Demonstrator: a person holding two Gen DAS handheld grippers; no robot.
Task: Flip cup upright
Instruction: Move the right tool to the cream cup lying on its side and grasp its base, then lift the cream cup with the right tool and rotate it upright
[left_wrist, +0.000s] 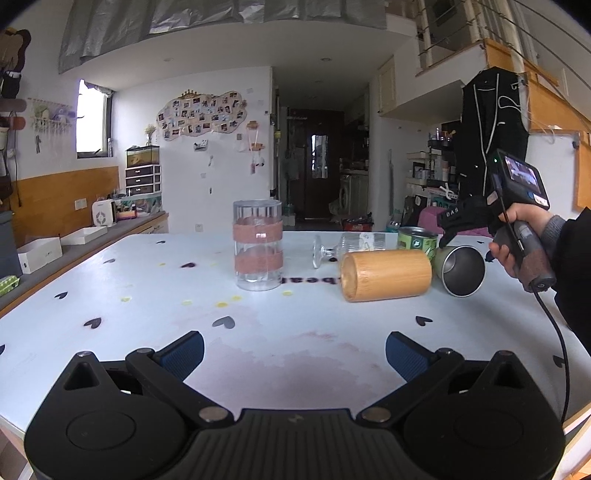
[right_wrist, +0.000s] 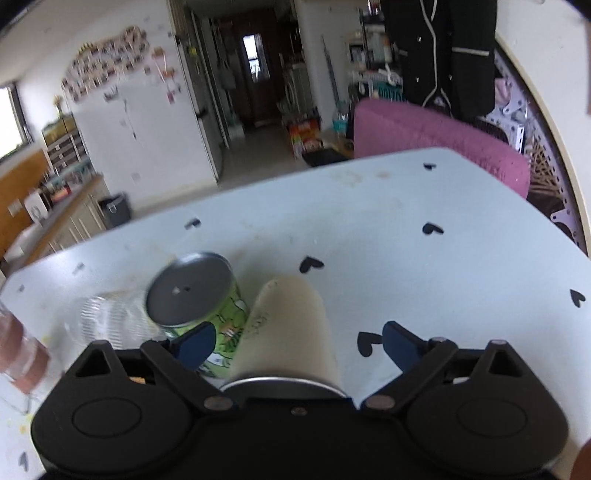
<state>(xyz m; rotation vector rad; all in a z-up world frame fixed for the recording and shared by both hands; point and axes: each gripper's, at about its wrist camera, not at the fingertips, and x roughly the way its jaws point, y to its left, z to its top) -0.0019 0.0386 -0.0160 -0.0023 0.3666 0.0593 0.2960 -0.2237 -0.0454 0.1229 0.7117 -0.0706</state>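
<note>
A pale green metal cup (left_wrist: 460, 267) lies on its side on the white table (left_wrist: 147, 295), its steel mouth facing the near right. In the right wrist view the cup (right_wrist: 288, 332) lies between the open fingers of my right gripper (right_wrist: 295, 341), mouth toward the camera. The right gripper (left_wrist: 448, 230) also shows in the left wrist view, held just above the cup. My left gripper (left_wrist: 294, 354) is open and empty over the near table.
A bamboo cup (left_wrist: 386, 275) lies on its side beside the metal cup. A stemmed glass (left_wrist: 343, 247) lies behind it. A green tin (left_wrist: 417, 238) and a clear jar with pink bands (left_wrist: 258, 249) stand upright. A pink chair (right_wrist: 436, 144) is beyond the table.
</note>
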